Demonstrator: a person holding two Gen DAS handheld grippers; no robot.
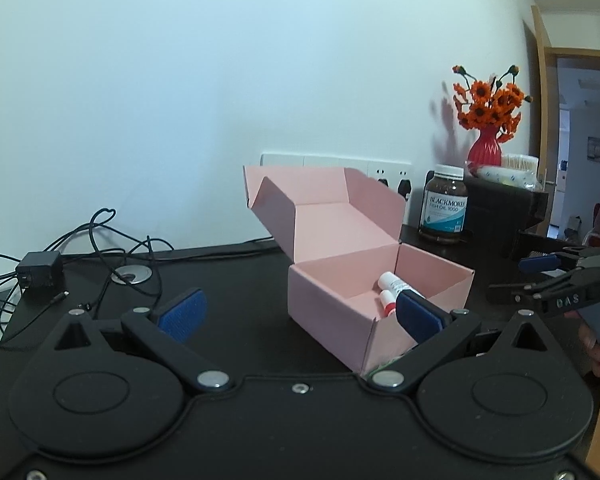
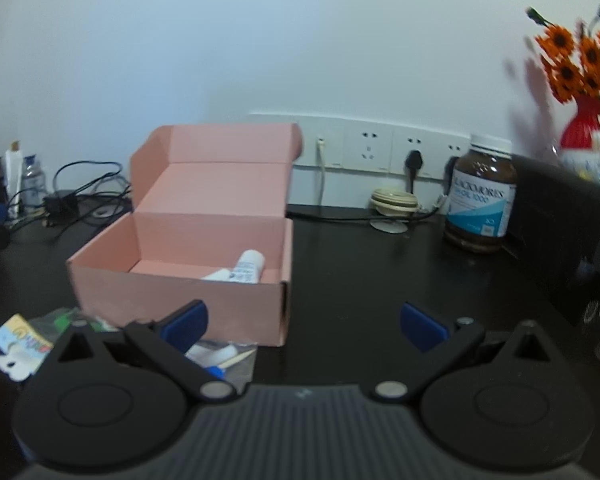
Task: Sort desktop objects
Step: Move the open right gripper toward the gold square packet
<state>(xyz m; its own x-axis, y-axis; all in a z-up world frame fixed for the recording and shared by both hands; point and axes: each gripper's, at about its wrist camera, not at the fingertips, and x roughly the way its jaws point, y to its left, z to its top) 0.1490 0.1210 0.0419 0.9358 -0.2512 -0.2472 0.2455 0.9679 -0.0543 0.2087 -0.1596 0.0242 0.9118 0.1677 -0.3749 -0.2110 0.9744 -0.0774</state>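
Blue pads tip both grippers, and both sets of jaws stand spread wide with nothing between them. The left gripper hovers at the near side of the pink box; its right pad covers part of the box's corner, and whether it touches the cardboard cannot be told. The right gripper hangs over bare black desk just right of the box, its left pad in front of a clear plastic bag lying at the box's front wall; the bag's contents are partly hidden under the gripper body. Inside the box, lid flap raised, lie two white tubes, one with a red end, half hidden by the wall and pad. A second small packet to the left is blurred and cut by the gripper. Further back stands a brown supplement bottle, then a red vase of orange flowers, cropped in the right wrist view. Cables tangle at the left rear.
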